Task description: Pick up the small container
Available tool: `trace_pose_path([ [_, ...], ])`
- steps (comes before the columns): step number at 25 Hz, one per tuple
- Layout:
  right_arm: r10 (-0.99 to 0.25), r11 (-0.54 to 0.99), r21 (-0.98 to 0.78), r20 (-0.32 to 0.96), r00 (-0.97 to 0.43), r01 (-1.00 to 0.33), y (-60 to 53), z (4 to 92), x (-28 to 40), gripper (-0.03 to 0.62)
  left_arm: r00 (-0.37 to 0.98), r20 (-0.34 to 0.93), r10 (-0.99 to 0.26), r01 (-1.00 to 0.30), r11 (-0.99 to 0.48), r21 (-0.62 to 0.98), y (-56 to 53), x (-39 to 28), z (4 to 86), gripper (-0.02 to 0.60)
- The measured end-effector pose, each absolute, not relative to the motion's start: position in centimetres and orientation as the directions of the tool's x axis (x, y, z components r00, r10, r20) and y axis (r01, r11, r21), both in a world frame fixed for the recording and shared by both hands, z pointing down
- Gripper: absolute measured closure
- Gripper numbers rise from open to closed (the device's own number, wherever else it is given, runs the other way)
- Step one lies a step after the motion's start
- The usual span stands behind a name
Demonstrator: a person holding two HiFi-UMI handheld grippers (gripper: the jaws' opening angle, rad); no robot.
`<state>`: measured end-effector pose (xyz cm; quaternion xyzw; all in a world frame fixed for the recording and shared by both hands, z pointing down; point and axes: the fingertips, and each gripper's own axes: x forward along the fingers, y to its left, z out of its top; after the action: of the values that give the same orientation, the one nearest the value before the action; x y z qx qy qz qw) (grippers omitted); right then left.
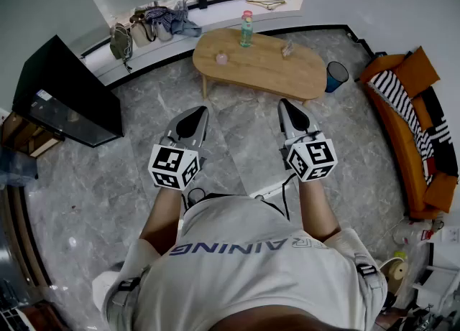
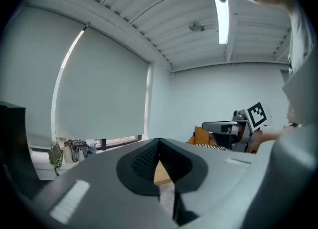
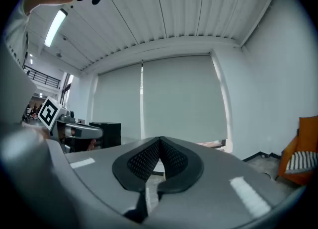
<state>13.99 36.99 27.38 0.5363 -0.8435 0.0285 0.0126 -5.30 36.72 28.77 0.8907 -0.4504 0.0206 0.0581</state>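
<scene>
A small pinkish container point(image 1: 221, 57) stands on the oval wooden coffee table point(image 1: 269, 71), far ahead of both grippers. A green bottle with a pink cap point(image 1: 246, 29) and a small clear item point(image 1: 288, 49) share that table. My left gripper point(image 1: 199, 110) and right gripper point(image 1: 284, 102) are held side by side over the marble floor, well short of the table. Both are shut with nothing between the jaws. In the left gripper view the pads point(image 2: 144, 161) meet at the tip, and a sliver of the table point(image 2: 162, 173) shows behind them. The right gripper's pads point(image 3: 146, 158) also meet.
A black cabinet point(image 1: 65, 92) stands at the left and an orange sofa point(image 1: 413, 128) along the right wall. A blue bin point(image 1: 336, 76) sits by the table's right end. Bags point(image 1: 147, 26) lie on the window ledge behind the table.
</scene>
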Motion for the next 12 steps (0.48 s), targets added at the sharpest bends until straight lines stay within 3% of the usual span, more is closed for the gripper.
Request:
trace_pose_path([
  [12,-0.911,0.405,-0.032,0.077,-0.406,-0.914,39.2,27.9,13.4,0.579,0.608,0.096,-0.788,-0.793,-0.598,0.114,38.6,-5.9,29.4,0.582],
])
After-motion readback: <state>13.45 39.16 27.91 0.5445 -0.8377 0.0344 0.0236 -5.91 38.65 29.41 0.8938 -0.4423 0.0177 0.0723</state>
